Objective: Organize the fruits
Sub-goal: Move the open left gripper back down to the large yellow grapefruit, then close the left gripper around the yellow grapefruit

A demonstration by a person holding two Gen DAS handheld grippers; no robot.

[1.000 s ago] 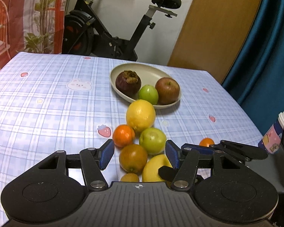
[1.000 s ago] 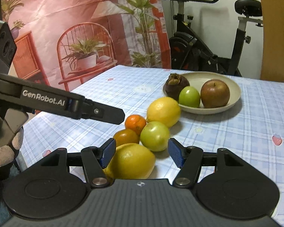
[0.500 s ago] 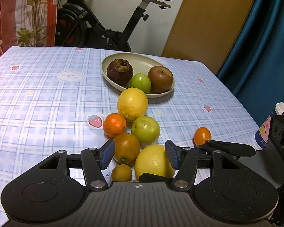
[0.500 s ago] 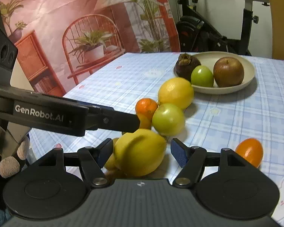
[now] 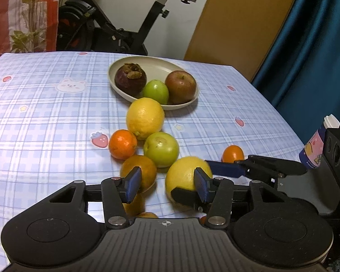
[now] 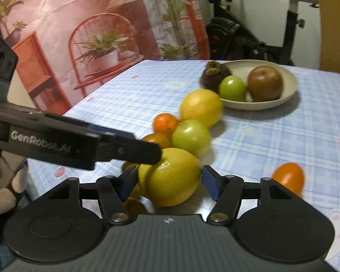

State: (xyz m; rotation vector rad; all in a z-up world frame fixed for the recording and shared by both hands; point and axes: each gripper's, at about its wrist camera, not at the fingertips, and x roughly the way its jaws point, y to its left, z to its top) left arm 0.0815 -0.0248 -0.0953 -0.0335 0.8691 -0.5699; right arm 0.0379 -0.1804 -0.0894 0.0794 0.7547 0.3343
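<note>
between the right claw [image 6: 170, 182] fingers, a lemon [image 6: 170, 176] now sits.

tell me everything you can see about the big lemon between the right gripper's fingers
The big lemon is yellow with dimpled peel, an oval with a blunt nub at its left end. It sits between the right gripper pads, which hug both sides; the jaws have just been closing. The left gripper's finger overlaps its top. Whether it still rests on the tablecloth is unclear.

Three fruits [image 5: 155, 83] in plate [image 5: 188, 99]; loose fruits [image 5: 147, 140] before it.
</note>
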